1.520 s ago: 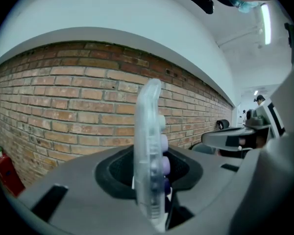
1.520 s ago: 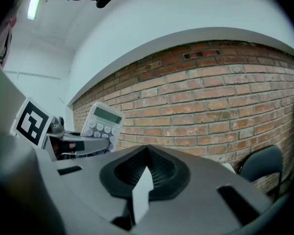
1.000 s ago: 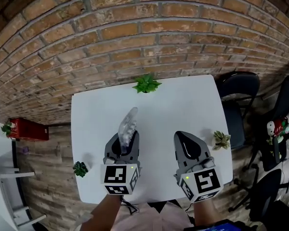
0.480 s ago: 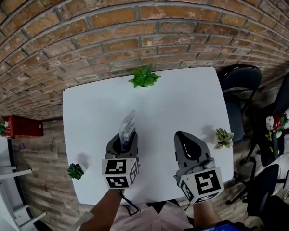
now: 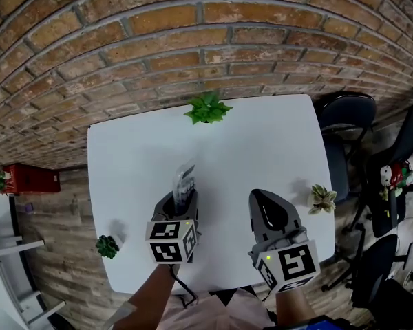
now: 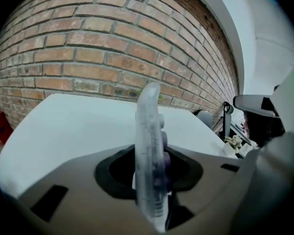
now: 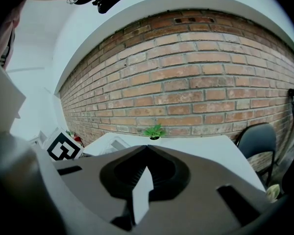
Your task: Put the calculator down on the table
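Learner: Calculator (image 5: 184, 179) first — where is it right now?

Coach: Pinched in the left gripper (image 5: 182, 199), with the fingers narrow and pressing on its two broad faces. It's clear plastic, standing on edge with its free end toward 12 o'clock. It sits over the table (image 5: 261, 143), a little toward 7 o'clock of centre. I can't tell whether its lower edge touches the top.

Learner: And the right gripper (image 5: 257, 195)?

Coach: Fingers together on nothing, off toward 5 o'clock. It has no job in this step.

Learner: So how do I set it down cleanly?

Coach: I'd roll the left wrist so a broad face turns down. Lower until that face lies on the white surface, and only then spread the fingers. Released on edge it would likely topple and clatter — thin, slick plastic has no footing that way.

Learner: Anything in the way?

Coach: Not much. A leafy plant (image 5: 206, 108) sits at the 12 o'clock rim, a pale plant (image 5: 321, 199) at 4 o'clock and a dark one (image 5: 107, 246) at 8 o'clock. All three are well apart from the landing spot. After release, back straight out toward 6 o'clock so the fingers don't drag it.
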`<action>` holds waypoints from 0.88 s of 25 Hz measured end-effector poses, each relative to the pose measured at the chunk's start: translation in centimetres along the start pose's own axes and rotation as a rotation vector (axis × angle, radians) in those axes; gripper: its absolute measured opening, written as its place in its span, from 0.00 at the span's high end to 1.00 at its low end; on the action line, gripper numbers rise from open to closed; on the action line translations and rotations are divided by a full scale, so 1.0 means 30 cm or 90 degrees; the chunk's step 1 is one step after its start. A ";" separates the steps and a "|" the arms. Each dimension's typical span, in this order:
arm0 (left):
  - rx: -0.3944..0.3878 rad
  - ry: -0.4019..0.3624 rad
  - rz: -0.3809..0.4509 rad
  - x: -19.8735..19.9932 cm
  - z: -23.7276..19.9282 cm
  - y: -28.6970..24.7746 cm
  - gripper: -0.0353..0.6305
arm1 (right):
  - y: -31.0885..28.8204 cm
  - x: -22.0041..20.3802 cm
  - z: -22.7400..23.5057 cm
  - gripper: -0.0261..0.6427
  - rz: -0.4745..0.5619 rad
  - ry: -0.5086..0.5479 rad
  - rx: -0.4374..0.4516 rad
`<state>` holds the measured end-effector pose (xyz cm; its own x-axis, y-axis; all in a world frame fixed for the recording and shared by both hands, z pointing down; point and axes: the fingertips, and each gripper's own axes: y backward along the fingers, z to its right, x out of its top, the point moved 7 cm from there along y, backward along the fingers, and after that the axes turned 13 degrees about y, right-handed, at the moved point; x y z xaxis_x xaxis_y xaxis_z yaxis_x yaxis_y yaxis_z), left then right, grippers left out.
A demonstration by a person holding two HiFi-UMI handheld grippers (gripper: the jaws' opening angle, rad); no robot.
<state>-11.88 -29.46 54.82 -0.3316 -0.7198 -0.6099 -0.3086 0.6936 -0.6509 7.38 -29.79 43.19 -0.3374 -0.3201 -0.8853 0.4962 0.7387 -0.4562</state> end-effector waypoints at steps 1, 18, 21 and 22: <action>0.000 0.003 -0.006 0.000 -0.002 -0.004 0.74 | -0.003 -0.001 -0.001 0.96 0.000 0.000 0.001; 0.019 0.016 -0.073 -0.001 -0.040 -0.060 0.62 | -0.029 0.000 -0.006 0.96 -0.004 0.003 0.012; 0.026 0.003 -0.078 -0.014 -0.042 -0.062 0.55 | -0.031 -0.001 -0.002 0.96 -0.005 0.002 0.011; 0.031 -0.007 -0.079 -0.016 -0.043 -0.063 0.53 | -0.032 -0.001 -0.002 0.96 -0.004 0.002 0.011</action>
<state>-12.27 -30.38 56.92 -0.2844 -0.8003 -0.5279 -0.3030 0.5975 -0.7425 6.87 -30.46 43.66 -0.3428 -0.3238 -0.8818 0.5081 0.7257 -0.4639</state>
